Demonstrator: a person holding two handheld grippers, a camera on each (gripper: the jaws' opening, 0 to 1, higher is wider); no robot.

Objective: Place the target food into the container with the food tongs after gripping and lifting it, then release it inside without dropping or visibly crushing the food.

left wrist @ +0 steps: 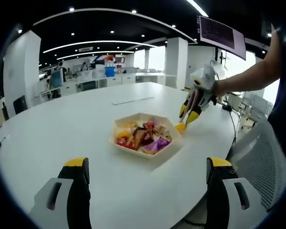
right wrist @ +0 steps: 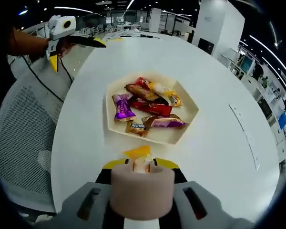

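The target food, a small candy in a yellow-orange wrapper, sits pinched at the tip of the right gripper, whose jaws are closed on it with no gap to be seen. A pinkish cylinder on the gripper's front hides much of the jaws in the right gripper view, so whether the wrapper is being squashed I cannot say for sure. From the left gripper view, the right gripper comes in from 2 o'clock, tips slanting down, the candy just beside the tray's rim, seemingly outside it.

The container is a cream hexagonal tray on the white table. In the right gripper view it lies straight ahead at 12 o'clock of the held candy, near but not yet under it, so the coming move is a short forward carry over the near rim. It already holds several wrapped sweets: a purple one at 9 o'clock (long axis towards the gripper), a red bar in the middle, a brown one nearest the gripper.

The left gripper hovers wide open and empty, tray at its 12 o'clock.
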